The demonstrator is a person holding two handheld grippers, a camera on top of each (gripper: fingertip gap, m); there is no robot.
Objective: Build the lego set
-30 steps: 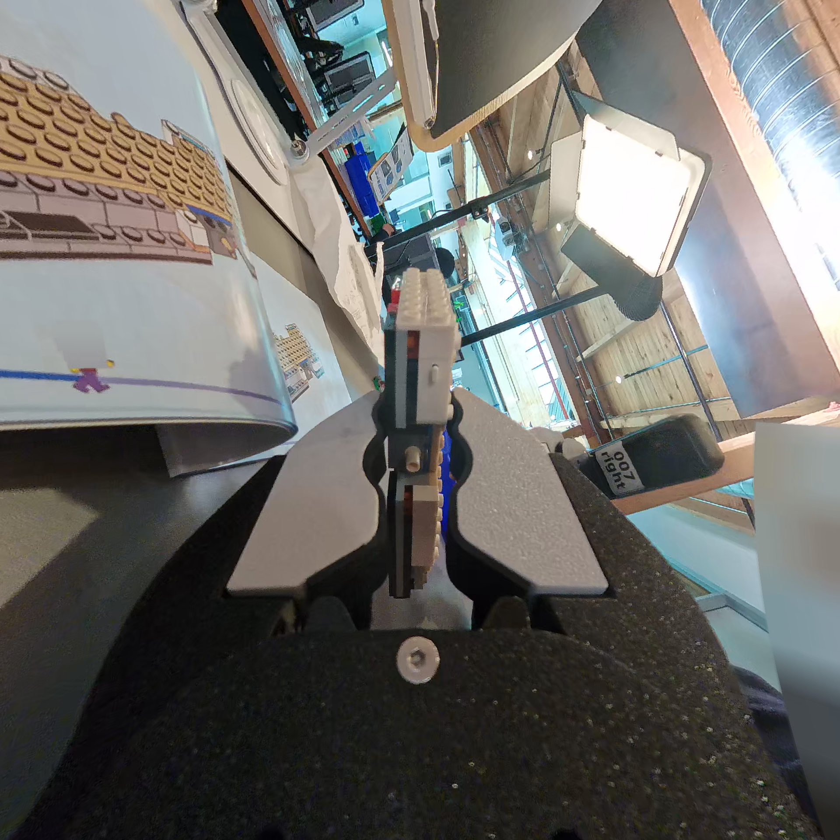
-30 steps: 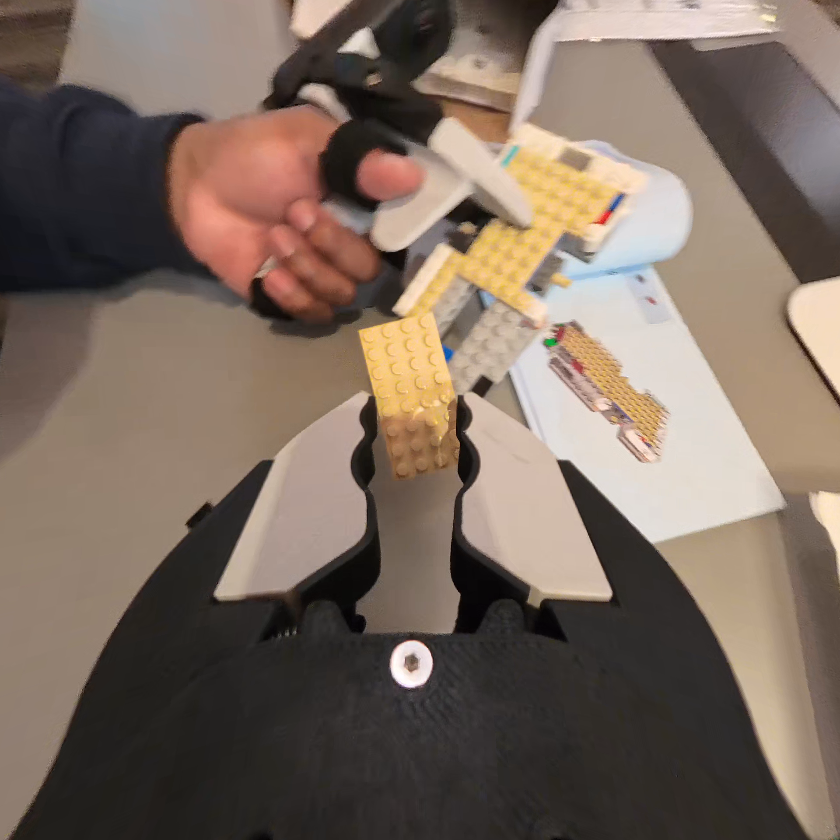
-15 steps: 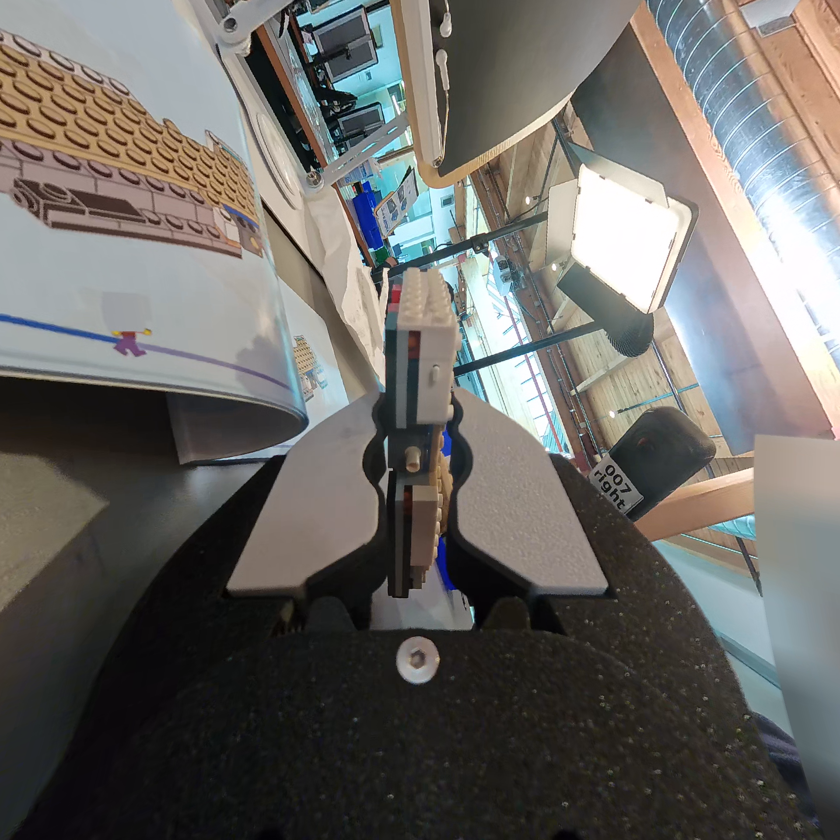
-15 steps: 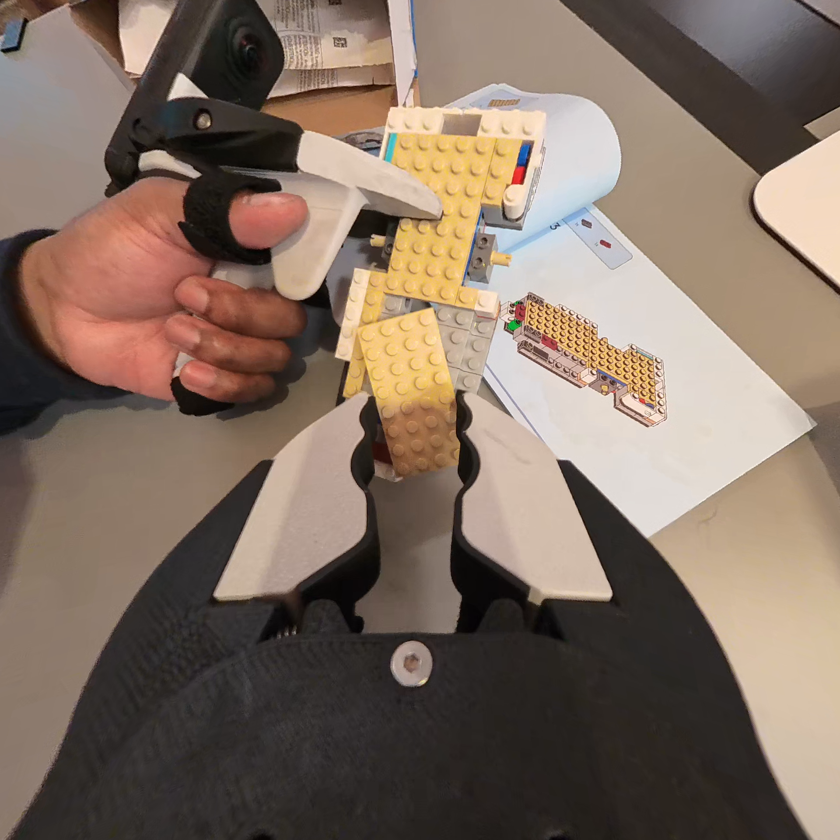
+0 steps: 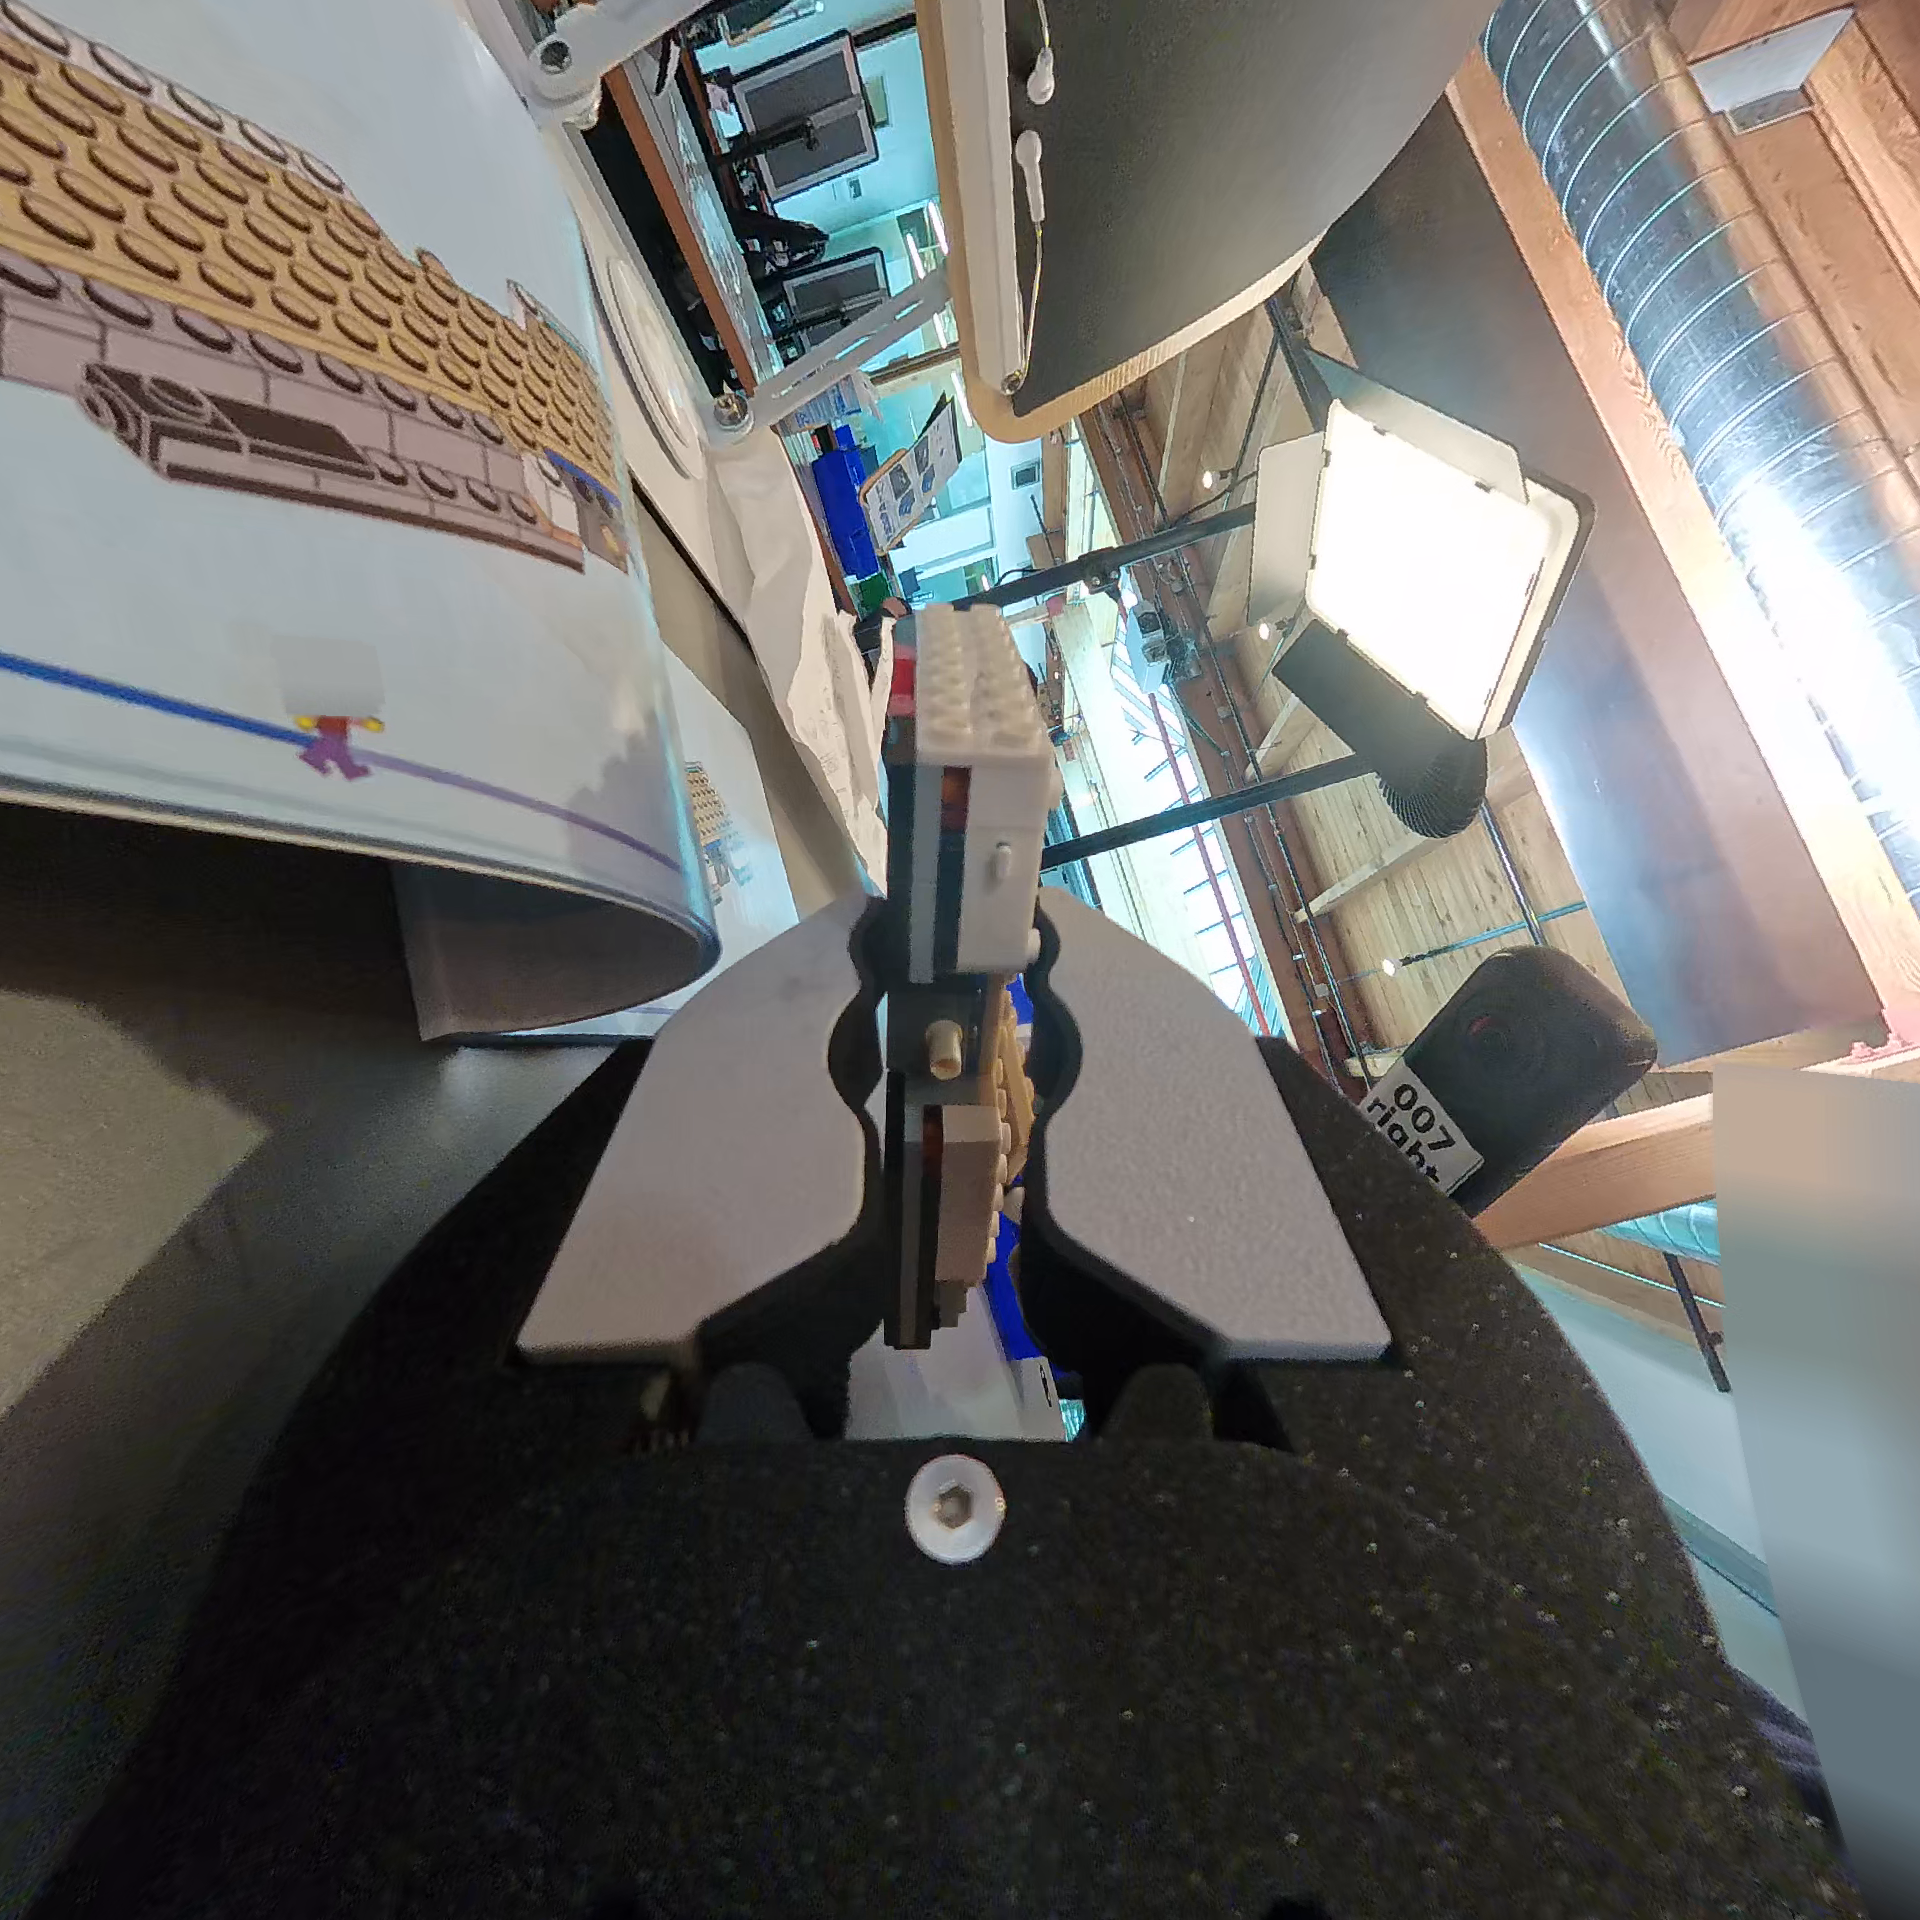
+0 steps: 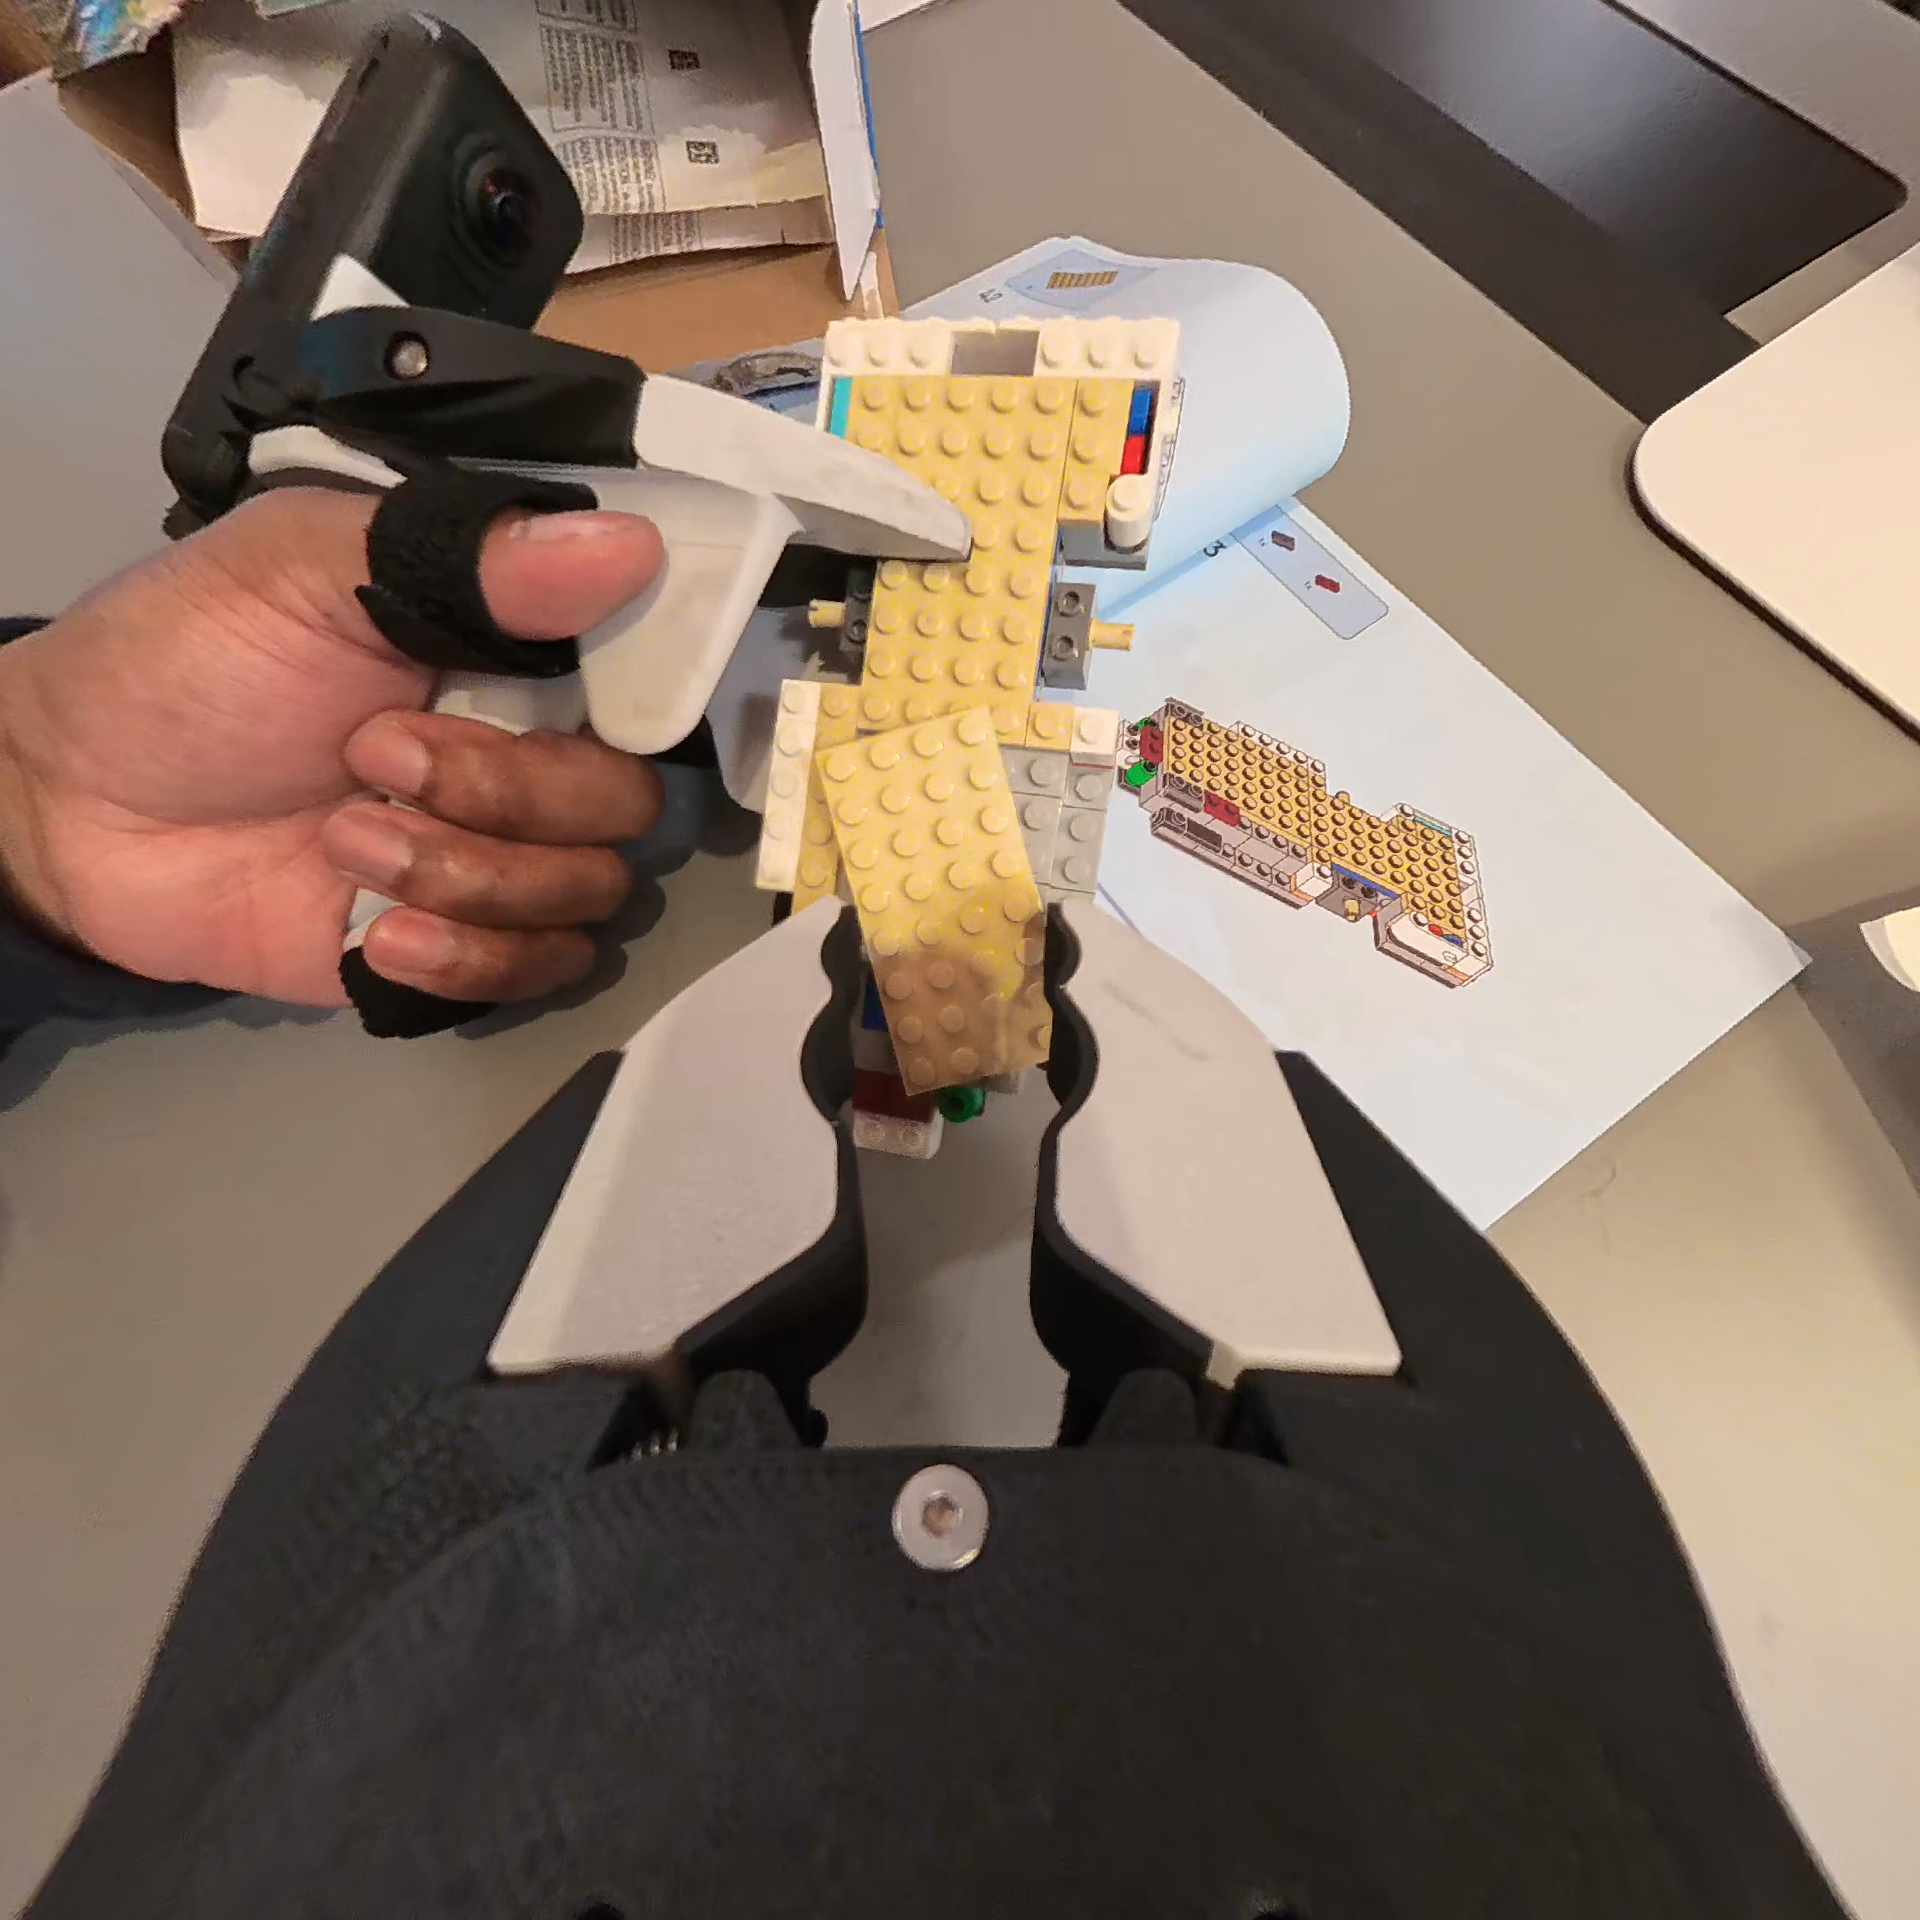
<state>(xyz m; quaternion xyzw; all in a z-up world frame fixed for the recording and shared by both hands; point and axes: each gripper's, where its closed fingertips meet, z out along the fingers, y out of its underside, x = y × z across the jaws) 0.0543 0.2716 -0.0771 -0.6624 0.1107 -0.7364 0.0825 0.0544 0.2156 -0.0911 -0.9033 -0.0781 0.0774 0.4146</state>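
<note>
In the left wrist view, your left gripper [image 5: 961, 935] pinches a studded brick model [image 5: 971, 821] edge-on: its smooth grey fingers [image 5: 748, 1091] close on the flanks of a layered slab of white, dark grey and tan plastic. A small cream peg [image 5: 945, 1044] pokes from a grey block between the pads, and a white brick with rows of studs stands up beyond the tips. To the left, a glossy instruction booklet [image 5: 312, 520] curls into a roll, printed with a tan-studded build. A bright rectangular light panel [image 5: 1423, 582] hangs on a black stand, under a ribbed metal duct [image 5: 1714, 260] and wooden beams. The grainy black body of the other gripper's camera [image 5: 1527, 1049] shows at right.

In the right wrist view, your right gripper [image 6: 940, 925] clamps a flat tan plate [image 6: 935, 862] by its long edges, studs facing the camera, tilted a little off the line of the model. The plate lies over the model's near end, over its tan, white and light-grey studs; whether it touches there is unclear. Your left hand [image 6: 312, 769], with black fabric straps on thumb and finger, holds the other gripper, whose pointed white fingertip [image 6: 831, 499] lies on the model's tan top. Beneath, the pale blue booklet page [image 6: 1351, 883] lies flat on the matte grey table [image 6: 208, 1247]. Torn cardboard and printed paper [image 6: 665, 135] sit behind.
</note>
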